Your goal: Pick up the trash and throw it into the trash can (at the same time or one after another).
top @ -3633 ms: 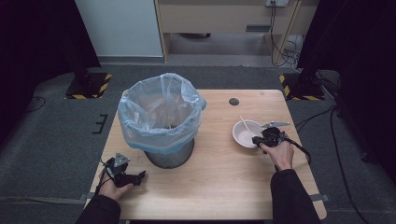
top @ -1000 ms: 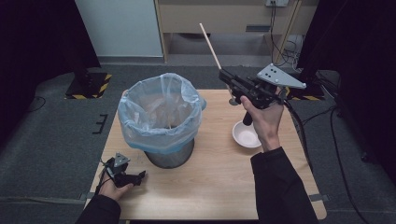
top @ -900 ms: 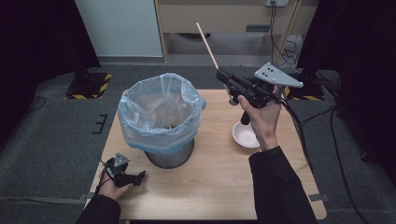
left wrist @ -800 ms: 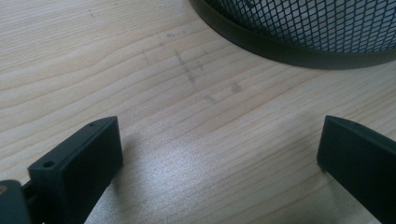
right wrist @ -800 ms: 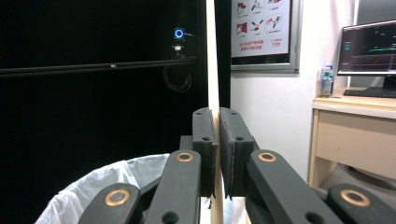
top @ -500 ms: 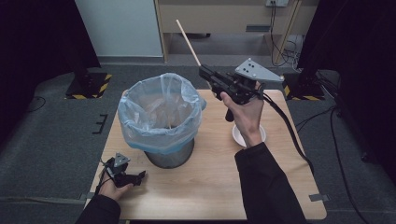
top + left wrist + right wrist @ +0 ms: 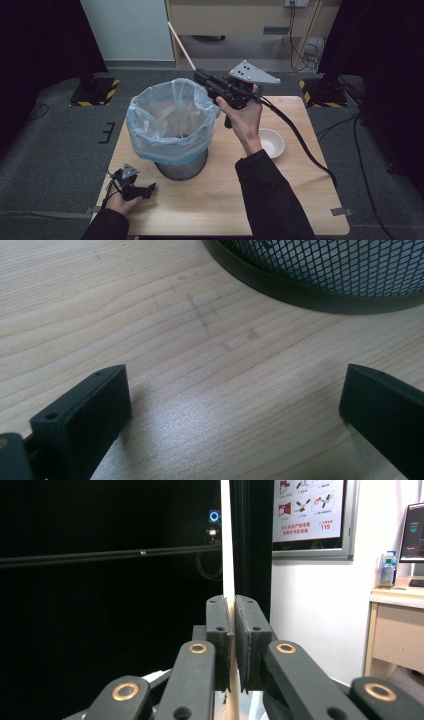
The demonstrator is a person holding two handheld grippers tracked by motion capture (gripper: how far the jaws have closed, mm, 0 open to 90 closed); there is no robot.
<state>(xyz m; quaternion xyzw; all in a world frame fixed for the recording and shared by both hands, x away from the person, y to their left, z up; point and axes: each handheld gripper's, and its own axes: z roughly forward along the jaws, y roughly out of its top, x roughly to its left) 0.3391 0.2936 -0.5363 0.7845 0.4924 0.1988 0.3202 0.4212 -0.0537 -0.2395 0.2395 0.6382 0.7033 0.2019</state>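
Nearest to us, on the counter [image 7: 280,200] in front of the bin [image 7: 172,127], our left gripper [image 7: 131,186] rests in the hand with its jaws spread wide and nothing between them; the left gripper view looks over bare wood towards the bin's black mesh base [image 7: 320,270].

The bin, lined with a pale blue bag [image 7: 150,145], is our landmark. To its right and lower than our raised hand sits the white bowl [image 7: 269,142], which looks empty.

Just beyond the bin's right rim, up in the air, our right gripper [image 7: 202,79] has its jaws pressed together on a thin wooden stick [image 7: 181,44]. The right gripper view shows the stick [image 7: 227,540] pinched between the two pads and running straight up out of them.

We judge the job as more than half done: the stick is lifted clear of the counter and carried to the bin's edge. What is left is bringing it over the opening and letting go, so that it falls inside the bag.

The stick's long axis runs slantwise, from the jaws by the bin's far right rim up and away to the far left, its free end pointing past the bin towards the back wall. It is not yet over the opening.
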